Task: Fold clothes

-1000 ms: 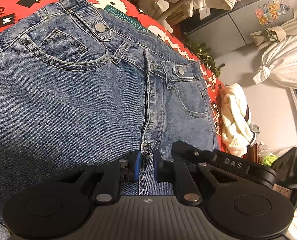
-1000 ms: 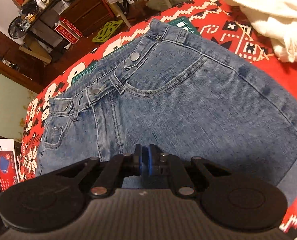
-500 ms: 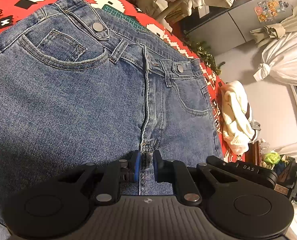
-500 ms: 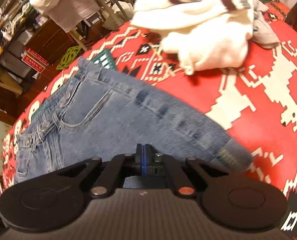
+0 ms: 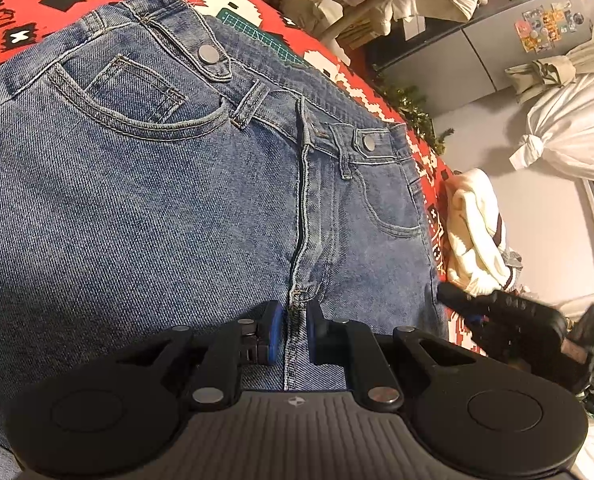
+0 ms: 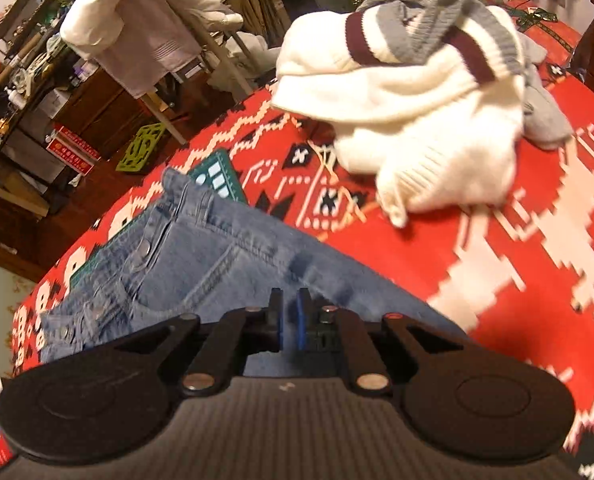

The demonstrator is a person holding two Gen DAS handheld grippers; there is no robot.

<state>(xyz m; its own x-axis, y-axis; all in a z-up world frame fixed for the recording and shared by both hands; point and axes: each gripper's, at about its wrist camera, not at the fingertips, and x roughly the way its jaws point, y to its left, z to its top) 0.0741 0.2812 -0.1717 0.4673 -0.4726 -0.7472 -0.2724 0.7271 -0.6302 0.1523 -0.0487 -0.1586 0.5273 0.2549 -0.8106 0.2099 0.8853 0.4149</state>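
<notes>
The jeans lie front-up on the worktop's red patterned cloth, waistband toward the far edge. The left tool sits low over the crotch, its blue-padded fingers slightly spread on either side of the fly seam, gripping nothing. The right tool is at the jeans' right side seam near the hip pocket, its fingers parted by a narrow gap, nothing pinched. A white sweater with grey and maroon stripes is heaped beyond, toward the far right corner.
</notes>
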